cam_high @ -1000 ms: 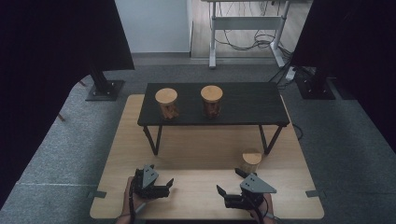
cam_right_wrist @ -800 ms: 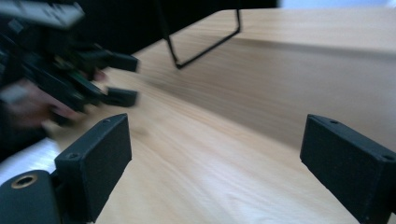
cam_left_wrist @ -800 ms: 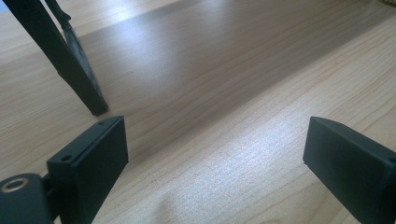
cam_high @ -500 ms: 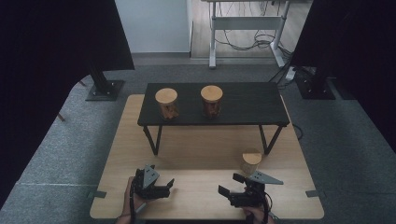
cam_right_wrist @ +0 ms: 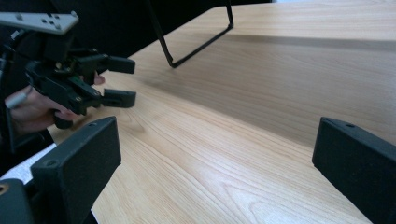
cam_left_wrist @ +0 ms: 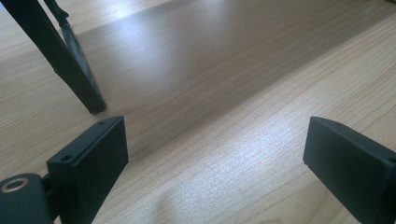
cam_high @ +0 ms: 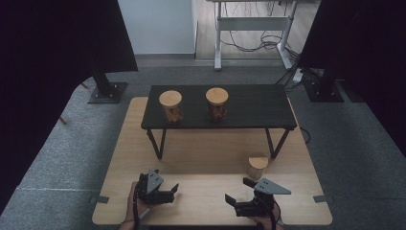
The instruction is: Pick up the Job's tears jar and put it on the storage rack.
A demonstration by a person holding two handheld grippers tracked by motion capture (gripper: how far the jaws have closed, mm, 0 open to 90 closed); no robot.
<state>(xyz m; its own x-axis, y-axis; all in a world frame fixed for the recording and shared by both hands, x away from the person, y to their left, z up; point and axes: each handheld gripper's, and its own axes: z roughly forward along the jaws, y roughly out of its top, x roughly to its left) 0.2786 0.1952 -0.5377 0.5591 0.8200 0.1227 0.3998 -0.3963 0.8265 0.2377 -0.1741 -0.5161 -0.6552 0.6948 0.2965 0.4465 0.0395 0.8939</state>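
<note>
Over wooden board (cam_high: 201,158), both grippers (cam_high: 173,190) agape.

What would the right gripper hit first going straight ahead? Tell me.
Probably the black table's leg frame, after crossing bare wooden board. The right gripper has the left gripper off to one side of that line. Depth is unclear.
</note>
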